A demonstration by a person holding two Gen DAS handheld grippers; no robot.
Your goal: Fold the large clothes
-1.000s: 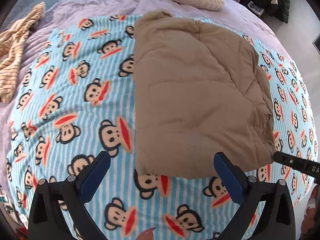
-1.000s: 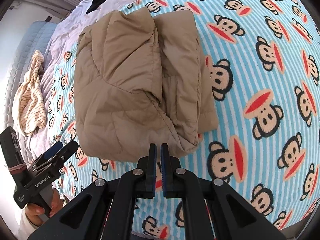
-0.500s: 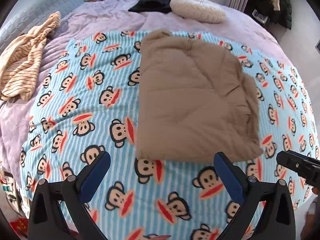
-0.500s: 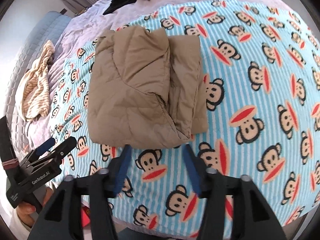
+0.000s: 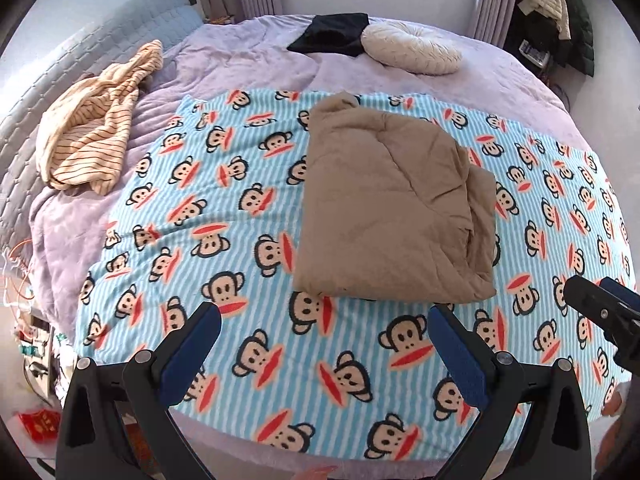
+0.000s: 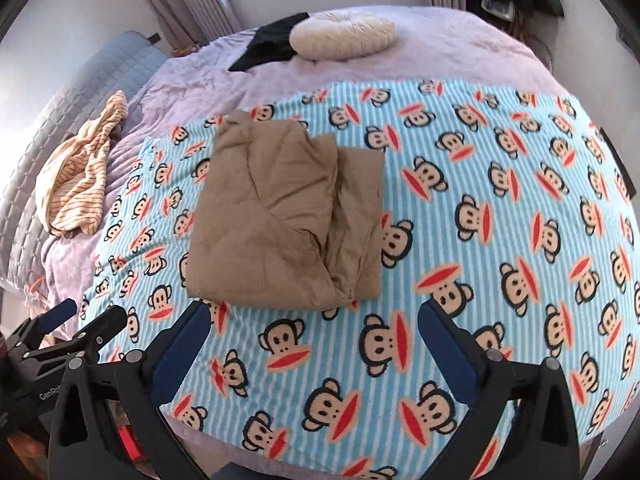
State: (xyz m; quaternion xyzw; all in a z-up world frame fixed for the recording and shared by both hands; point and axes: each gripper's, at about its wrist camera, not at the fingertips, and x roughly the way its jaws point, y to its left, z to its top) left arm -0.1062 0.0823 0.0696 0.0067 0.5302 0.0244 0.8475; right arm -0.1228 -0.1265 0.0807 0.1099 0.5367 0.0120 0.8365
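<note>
Where legible — "GenRo" on left gripper (image 6: 76,330).

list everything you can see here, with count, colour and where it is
folded jacket: 1, tan, lying on the monkey blanket, near its middle
monkey blanket: 1, light blue stripes with red-mouthed monkey faces, spread over the bedspread
bedspread: 1, lilac, covering the bed
striped garment: 1, cream with dark stripes, crumpled at the bed's left edge
round cushion: 1, off-white, far end of the bed
black cloth: 1, black, beside the cushion
hanging coats: several, dark and cream, far right corner
left gripper: 1, black with blue pads, open, empty
right gripper: 1, black with blue pads, open, empty
</note>
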